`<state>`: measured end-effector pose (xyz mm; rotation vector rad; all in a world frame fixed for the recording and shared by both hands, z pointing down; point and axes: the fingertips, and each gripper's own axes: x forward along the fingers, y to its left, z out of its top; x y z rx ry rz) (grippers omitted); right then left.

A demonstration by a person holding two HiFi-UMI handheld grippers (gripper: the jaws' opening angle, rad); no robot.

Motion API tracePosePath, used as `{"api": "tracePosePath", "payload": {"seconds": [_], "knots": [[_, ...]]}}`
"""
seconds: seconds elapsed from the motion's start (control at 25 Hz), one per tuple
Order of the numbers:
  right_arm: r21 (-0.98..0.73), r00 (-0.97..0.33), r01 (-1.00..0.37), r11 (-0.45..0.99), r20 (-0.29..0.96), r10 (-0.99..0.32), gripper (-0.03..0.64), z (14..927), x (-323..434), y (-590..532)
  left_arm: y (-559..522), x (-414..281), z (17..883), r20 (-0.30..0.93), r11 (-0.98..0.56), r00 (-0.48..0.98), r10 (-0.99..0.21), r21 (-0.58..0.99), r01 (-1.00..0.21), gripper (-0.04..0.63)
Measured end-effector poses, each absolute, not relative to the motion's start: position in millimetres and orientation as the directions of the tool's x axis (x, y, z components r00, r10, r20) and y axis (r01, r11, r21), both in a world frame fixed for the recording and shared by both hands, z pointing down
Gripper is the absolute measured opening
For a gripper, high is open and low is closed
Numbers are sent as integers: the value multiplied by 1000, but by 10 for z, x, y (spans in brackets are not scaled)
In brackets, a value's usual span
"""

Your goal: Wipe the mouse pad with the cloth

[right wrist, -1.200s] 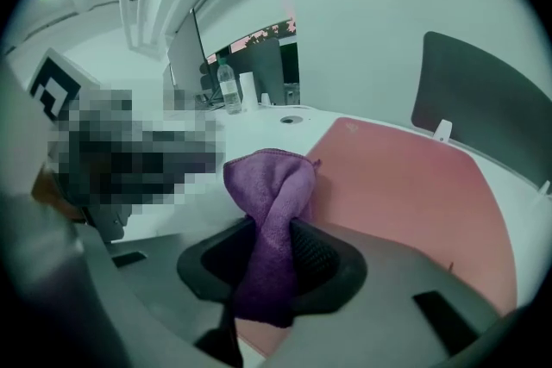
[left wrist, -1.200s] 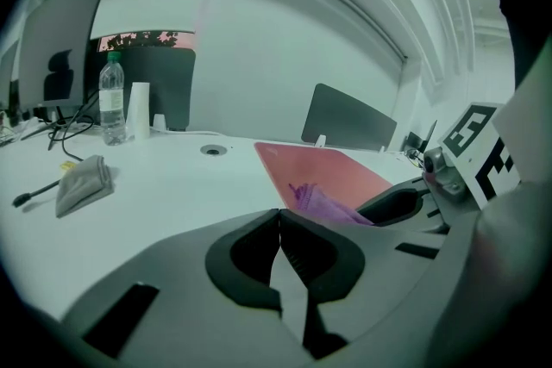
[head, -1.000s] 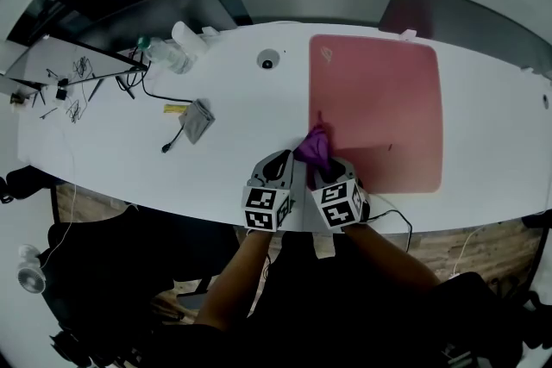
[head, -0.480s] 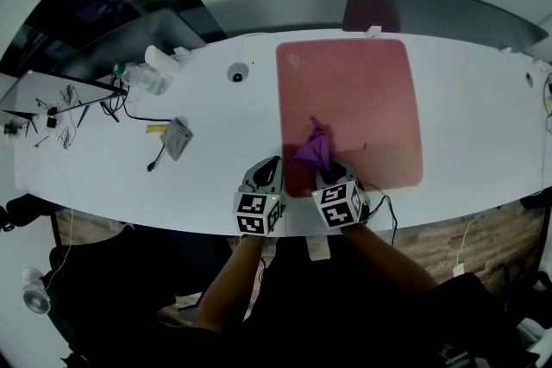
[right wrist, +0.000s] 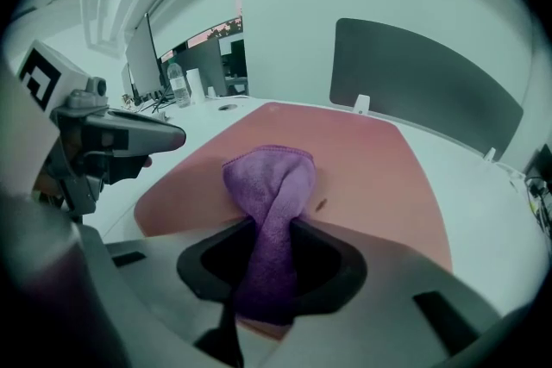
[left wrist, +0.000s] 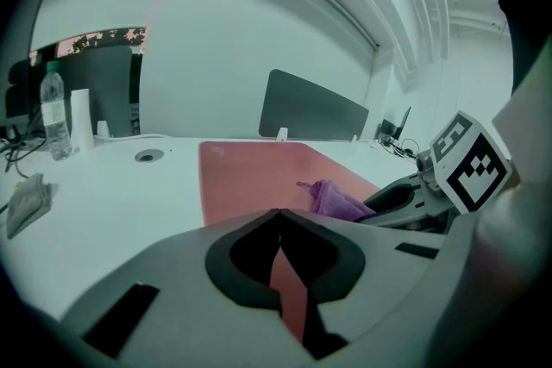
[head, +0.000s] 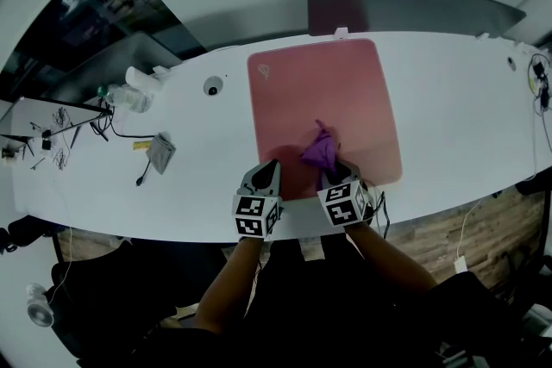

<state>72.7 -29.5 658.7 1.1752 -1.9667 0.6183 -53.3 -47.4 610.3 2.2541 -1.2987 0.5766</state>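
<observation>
A large pink mouse pad (head: 319, 99) (left wrist: 250, 177) (right wrist: 354, 159) lies on the white desk (head: 448, 125). My right gripper (head: 330, 171) (right wrist: 267, 250) is shut on a purple cloth (head: 319, 152) (right wrist: 269, 185) (left wrist: 338, 201), whose bunched end hangs out ahead of the jaws over the pad's near part. My left gripper (head: 268, 175) (left wrist: 278, 258) is shut with nothing in it, at the pad's near left corner, just left of the right gripper.
At the desk's left are a plastic bottle (head: 121, 95) (left wrist: 54, 109), a grey folded item (head: 160, 152) (left wrist: 24, 201) with a cable, and a round grommet (head: 213, 86). A dark chair back (head: 405, 6) stands behind the desk. More cables lie at the far right (head: 539, 82).
The head view has swung, so the pad and desk sit further left in frame. Both grippers and the cloth have shifted slightly forward onto the pad's near edge.
</observation>
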Motion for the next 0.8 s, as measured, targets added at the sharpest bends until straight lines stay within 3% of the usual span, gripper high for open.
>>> {"api": "tracePosePath", "payload": {"seconds": [0.8], "knots": [[69,-138,-939,337,820,-555,135,6613,2195,-193,-510,38,6104,573,-520,507,-644,158,-840,21]]}}
